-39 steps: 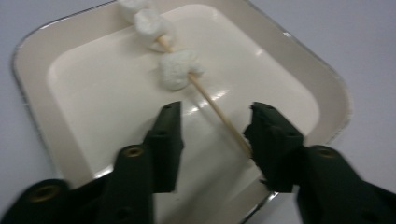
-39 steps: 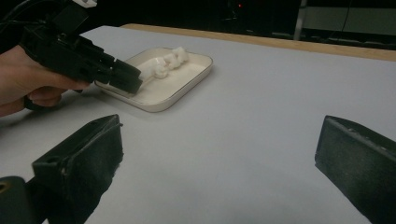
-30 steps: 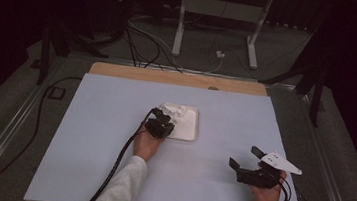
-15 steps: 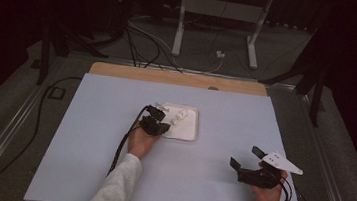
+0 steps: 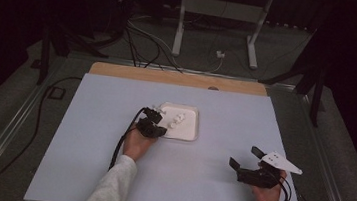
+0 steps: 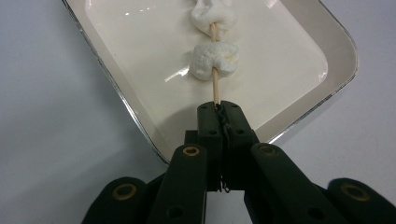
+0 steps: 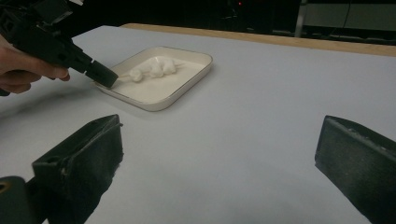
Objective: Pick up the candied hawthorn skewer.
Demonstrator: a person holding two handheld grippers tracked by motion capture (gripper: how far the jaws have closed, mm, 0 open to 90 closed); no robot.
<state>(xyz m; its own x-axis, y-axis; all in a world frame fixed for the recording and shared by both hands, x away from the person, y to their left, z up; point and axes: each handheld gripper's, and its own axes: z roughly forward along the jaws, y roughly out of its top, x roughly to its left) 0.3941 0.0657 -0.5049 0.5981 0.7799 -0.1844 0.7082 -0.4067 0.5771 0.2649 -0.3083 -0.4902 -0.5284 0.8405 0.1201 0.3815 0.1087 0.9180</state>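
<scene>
Left gripper [image 6: 219, 109] clamped tight on the bare end of a wooden skewer [image 6: 215, 86], two marshmallows [image 6: 214, 60] threaded farther along it. Skewer held over the white tray [image 6: 336, 70], near its front-left rim; touching the tray floor or not, impossible to tell. Likely mid-step: setting down or lifting the skewer. Next probably calls for a steady, level hand. Right gripper [image 5: 250, 161] wide open, empty, well apart on the table [image 5: 83, 171].

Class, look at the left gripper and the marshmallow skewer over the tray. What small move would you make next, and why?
Probably lift the skewer slightly, straight up. The left gripper is shut on its bare end, two marshmallows are threaded on it over the white tray, and the right gripper waits open, well apart.
</scene>
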